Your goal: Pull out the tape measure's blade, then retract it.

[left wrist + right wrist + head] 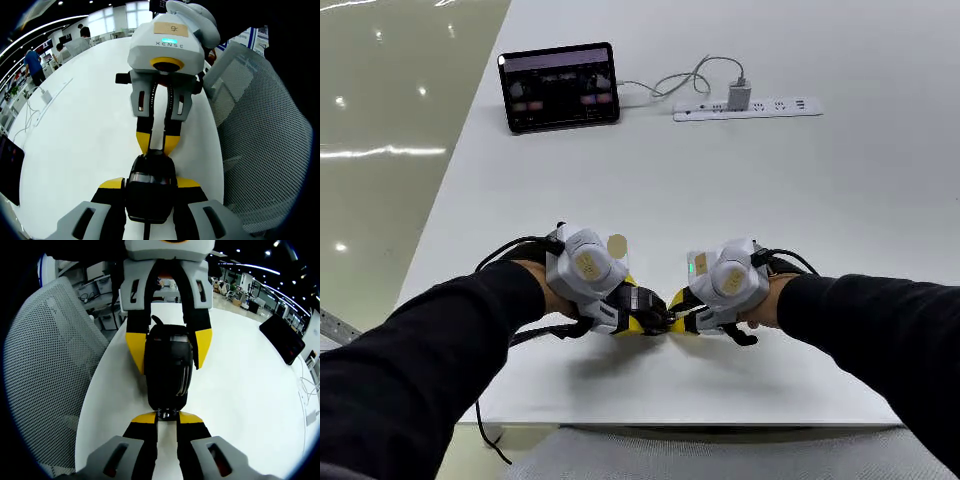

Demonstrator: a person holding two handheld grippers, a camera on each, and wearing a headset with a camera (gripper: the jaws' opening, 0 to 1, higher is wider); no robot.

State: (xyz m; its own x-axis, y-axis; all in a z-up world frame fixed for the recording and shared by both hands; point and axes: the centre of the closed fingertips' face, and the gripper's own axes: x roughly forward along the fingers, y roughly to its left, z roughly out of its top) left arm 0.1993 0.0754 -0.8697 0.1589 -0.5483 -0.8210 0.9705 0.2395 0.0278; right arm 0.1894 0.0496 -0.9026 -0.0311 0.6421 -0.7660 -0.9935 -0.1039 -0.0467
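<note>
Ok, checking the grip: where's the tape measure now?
Head view: the tape measure sits clamped in the left tool, the right tool at its mouth, near the table's front edge.

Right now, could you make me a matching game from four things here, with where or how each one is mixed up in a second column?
1 tape measure
2 tablet
3 power strip
4 chair

A white, charger plugged in
B clamped in the left gripper jaws
C pale mesh, by the table near edge
D propped up at the table's far left

Pairs: 1-B, 2-D, 3-A, 4-C
</note>
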